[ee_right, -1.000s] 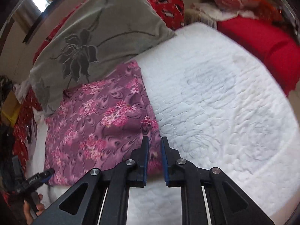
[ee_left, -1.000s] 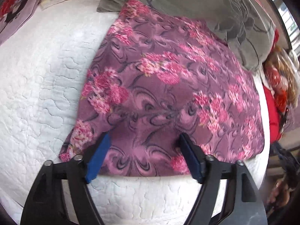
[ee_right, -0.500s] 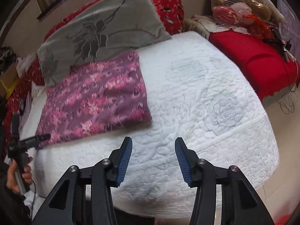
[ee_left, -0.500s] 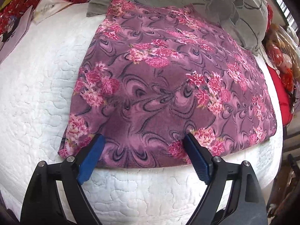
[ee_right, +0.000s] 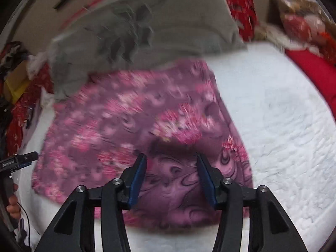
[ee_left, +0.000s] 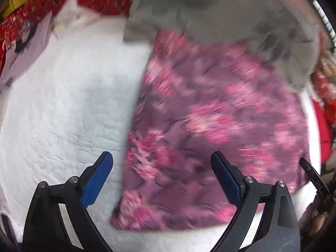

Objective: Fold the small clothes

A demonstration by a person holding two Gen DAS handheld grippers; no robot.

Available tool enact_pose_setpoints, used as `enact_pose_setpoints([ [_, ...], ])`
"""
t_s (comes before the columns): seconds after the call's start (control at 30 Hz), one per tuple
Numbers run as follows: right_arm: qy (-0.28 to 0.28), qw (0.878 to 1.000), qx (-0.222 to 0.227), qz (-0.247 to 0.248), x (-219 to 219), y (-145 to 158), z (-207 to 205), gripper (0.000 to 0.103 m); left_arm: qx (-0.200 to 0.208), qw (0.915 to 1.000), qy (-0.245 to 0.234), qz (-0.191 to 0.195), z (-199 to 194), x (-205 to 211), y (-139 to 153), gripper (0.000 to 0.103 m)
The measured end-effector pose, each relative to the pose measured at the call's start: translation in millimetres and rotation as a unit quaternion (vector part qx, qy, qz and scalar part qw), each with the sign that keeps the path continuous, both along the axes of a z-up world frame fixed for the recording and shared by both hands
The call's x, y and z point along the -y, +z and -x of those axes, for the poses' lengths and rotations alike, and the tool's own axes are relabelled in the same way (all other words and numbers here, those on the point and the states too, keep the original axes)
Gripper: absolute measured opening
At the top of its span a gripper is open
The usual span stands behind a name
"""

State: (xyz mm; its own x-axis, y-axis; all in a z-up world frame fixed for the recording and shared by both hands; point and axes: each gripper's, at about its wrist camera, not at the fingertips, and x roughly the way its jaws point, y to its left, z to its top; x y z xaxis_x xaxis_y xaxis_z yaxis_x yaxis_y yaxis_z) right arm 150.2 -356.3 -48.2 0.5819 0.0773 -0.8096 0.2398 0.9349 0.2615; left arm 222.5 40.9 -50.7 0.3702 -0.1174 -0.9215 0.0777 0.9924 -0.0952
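A folded purple cloth with pink flowers lies flat on the white quilted bed; it also shows in the right wrist view. My left gripper is open and empty, straddling the cloth's near left corner from above. My right gripper is open and empty, low over the cloth's near right part. Both views are blurred by motion. The left gripper's tip shows at the right wrist view's left edge.
A grey pillow with a dark flower print lies behind the cloth. Red patterned bedding and papers sit at the back left. A red cushion and bagged items lie at the right.
The left gripper has shifted left toward the cloth's left corner. The right gripper has moved in from off the bed edge to over the cloth and stays open.
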Motion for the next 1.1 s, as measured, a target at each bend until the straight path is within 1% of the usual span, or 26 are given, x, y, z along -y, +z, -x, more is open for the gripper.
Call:
enact_pose_setpoints([
  [0.03,0.003,1.000,-0.016,-0.006,1.2,-10.1,-5.1,0.053,-0.025,0.9997,-0.001,0.000,-5.5,-1.2,-14.1,0.096],
  [0.07,0.007,1.000,0.000,0.012,-2.4,-6.9,-3.7,0.052,-0.027,0.9996,0.000,0.011,-6.3,-4.8,-18.5,0.097],
  [0.13,0.020,0.998,-0.003,0.056,-16.4,2.9,-3.3,0.053,-0.022,0.9991,0.003,0.035,-7.0,-11.0,-13.0,0.097],
  [0.17,0.042,0.996,0.006,0.072,-30.2,10.1,-0.2,0.054,-0.026,0.9980,0.003,0.058,-9.2,-16.5,-9.6,0.097],
  [0.23,0.088,0.992,0.025,0.083,-54.1,18.6,4.5,0.054,-0.035,0.9925,0.011,0.116,-16.6,-32.2,-1.8,0.097],
  [0.27,0.120,0.988,0.029,0.093,-74.7,22.2,6.5,0.054,-0.037,0.9894,0.022,0.139,-21.6,-42.2,3.0,0.097],
  [0.3,0.148,0.983,0.033,0.100,-93.2,24.0,7.5,0.054,-0.037,0.9872,0.031,0.152,-26.7,-51.7,7.7,0.097],
  [0.37,0.230,0.965,0.044,0.119,-149.8,25.3,11.6,0.054,-0.036,0.9854,0.045,0.160,-35.3,-68.3,15.5,0.097],
  [0.4,0.255,0.957,0.049,0.127,-168.3,24.7,13.0,0.055,-0.035,0.9849,0.049,0.162,-37.4,-76.0,19.8,0.097],
  [0.43,0.291,0.945,0.055,0.140,-194.6,23.7,15.3,0.056,-0.035,0.9846,0.053,0.163,-38.4,-82.2,22.3,0.097],
  [0.47,0.328,0.930,0.064,0.156,-223.6,22.1,18.8,0.056,-0.037,0.9842,0.054,0.164,-42.2,-88.0,24.5,0.097],
  [0.5,0.352,0.917,0.073,0.171,-244.9,20.2,20.6,0.058,-0.041,0.9838,0.055,0.166,-45.6,-94.1,25.9,0.097],
  [0.53,0.381,0.901,0.083,0.193,-273.2,15.7,23.1,0.060,-0.044,0.9836,0.056,0.166,-46.1,-98.5,26.4,0.097],
  [0.63,0.415,0.871,0.094,0.246,-321.7,1.2,22.6,0.061,-0.052,0.9819,0.057,0.173,-48.5,-113.5,26.1,0.097],
  [0.67,0.422,0.861,0.098,0.267,-337.6,-4.9,21.2,0.061,-0.054,0.9811,0.057,0.177,-43.5,-117.8,24.6,0.097],
  [0.73,0.411,0.848,0.131,0.308,-355.3,-7.4,16.0,0.061,-0.060,0.9796,0.055,0.184,-40.0,-125.2,22.4,0.097],
  [0.77,0.403,0.846,0.138,0.320,-359.7,-6.9,11.7,0.061,-0.061,0.9792,0.055,0.186,-39.9,-123.4,20.5,0.097],
  [0.8,0.393,0.845,0.142,0.333,-364.4,-7.9,5.9,0.059,-0.063,0.9787,0.056,0.187,-41.5,-122.8,18.9,0.097],
  [0.83,0.385,0.843,0.144,0.348,-370.2,-10.2,-2.3,0.058,-0.067,0.9778,0.056,0.190,-43.5,-123.0,17.7,0.097],
  [0.87,0.376,0.838,0.150,0.366,-374.3,-12.5,-9.2,0.053,-0.074,0.9753,0.055,0.201,-46.9,-122.0,15.7,0.097],
  [0.9,0.370,0.836,0.155,0.375,-374.2,-12.2,-12.5,0.029,-0.080,0.9722,0.054,0.213,-48.9,-120.8,14.5,0.097],
  [0.93,0.364,0.833,0.155,0.387,-374.9,-13.6,-18.7,0.012,-0.086,0.9684,0.051,0.228,-51.7,-118.4,12.9,0.097],
  [0.97,0.361,0.834,0.156,0.386,-371.9,-11.9,-21.1,0.004,-0.091,0.9652,0.048,0.240,-54.6,-115.2,11.0,0.097],
  [1.03,0.346,0.840,0.180,0.378,-363.2,-2.6,-17.6,0.005,-0.106,0.9593,0.028,0.260,-63.9,-102.2,6.8,0.097],
  [1.07,0.334,0.845,0.199,0.367,-354.8,6.3,-15.2,0.005,-0.112,0.9587,0.019,0.261,-68.9,-93.9,5.2,0.097],
  [1.1,0.328,0.847,0.209,0.362,-351.3,11.0,-10.4,0.005,-0.117,0.9590,0.008,0.258,-75.1,-82.6,3.4,0.097],
])
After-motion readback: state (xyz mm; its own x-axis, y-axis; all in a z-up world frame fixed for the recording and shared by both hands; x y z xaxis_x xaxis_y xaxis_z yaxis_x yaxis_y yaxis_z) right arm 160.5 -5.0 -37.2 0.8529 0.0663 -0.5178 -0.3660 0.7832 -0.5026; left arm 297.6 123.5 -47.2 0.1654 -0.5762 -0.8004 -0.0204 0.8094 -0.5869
